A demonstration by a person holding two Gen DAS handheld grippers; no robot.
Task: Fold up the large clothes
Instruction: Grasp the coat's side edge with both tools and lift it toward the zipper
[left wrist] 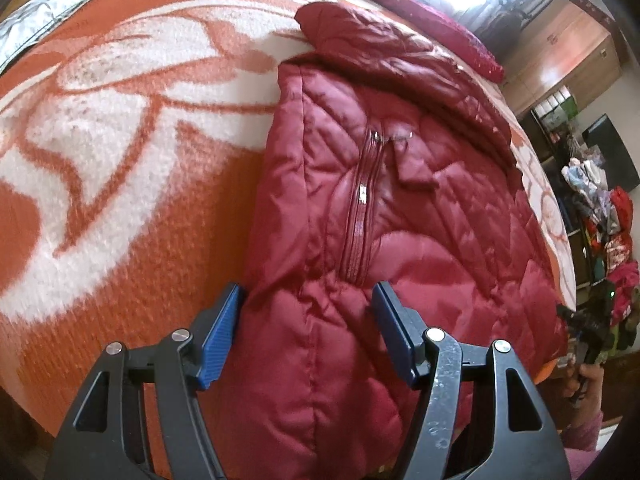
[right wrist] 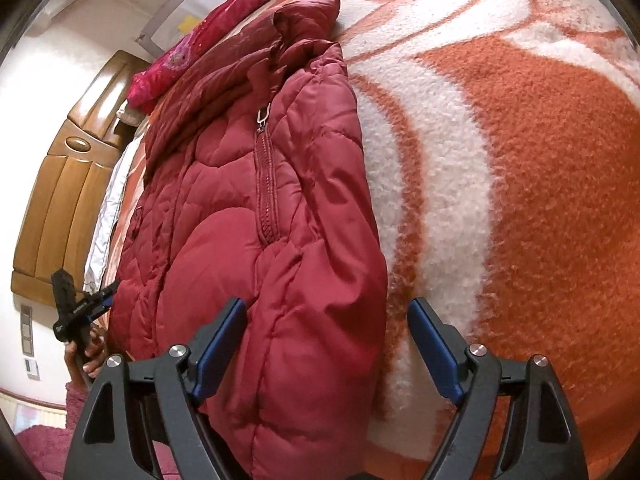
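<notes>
Jacket: a dark red quilted jacket lies on the bed, folded into a narrow lengthwise bundle, collar end far from both cameras, hem end nearest the tongs.
Zipper: a short zipper runs along the top layer; its metal pull sits at the far end.
Bed cover: an orange and white patterned blanket covers the bed under and beside the jacket.
Pillow: a dark pink pillow lies beyond the collar, near the wooden headboard.
Left tongs: the left tongs are spread apart over the near end of the jacket; one blue pad stands at the jacket's edge by the blanket, the other over the padding, and neither is seen pinching the cloth.
Right tongs: the right tongs stand wide apart, straddling the jacket's outer edge, one pad over red fabric, the other over bare blanket; they hold nothing.
Hand: a hand with a pink sleeve holds the left tongs' handle at the jacket's other side.
Room: cluttered shelves stand past the bed.
</notes>
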